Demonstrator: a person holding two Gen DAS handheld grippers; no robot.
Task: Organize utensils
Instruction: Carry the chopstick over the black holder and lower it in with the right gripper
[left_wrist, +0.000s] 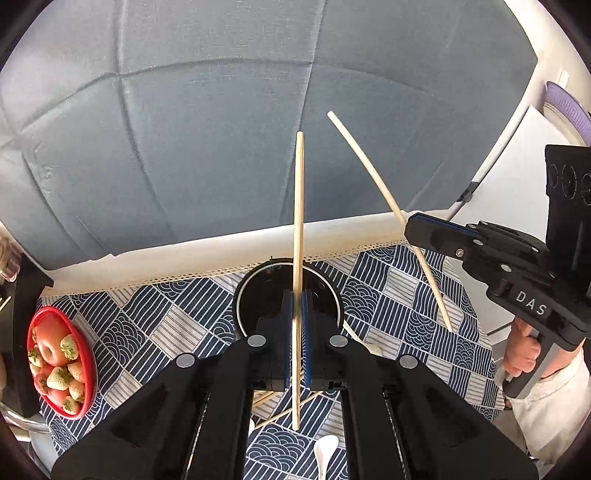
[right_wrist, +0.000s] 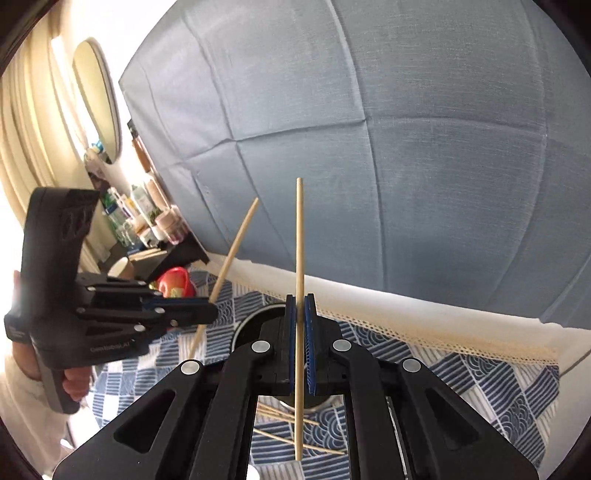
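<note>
I have one chopstick (left_wrist: 298, 236) pinched in my left gripper (left_wrist: 296, 328) and another chopstick (right_wrist: 300, 280) clamped in my right gripper (right_wrist: 300, 332), each stick running up between the fingers and well past their tips. The round black holder (left_wrist: 332, 295) sits just beyond and below the fingertips on the bench (left_wrist: 147, 325). My worry: these smooth, thin, pale wooden sticks could pivot in the ribbed blue pads (left_wrist: 307, 325) and miss the holder's rim, or the two long ends could clash. Loose chopsticks (right_wrist: 280, 415) lie beneath the fingers on the patterned cloth.

A red bowl (left_wrist: 61, 363) of strawberries and apples rests on the blue patterned tablecloth (left_wrist: 177, 325)
</note>
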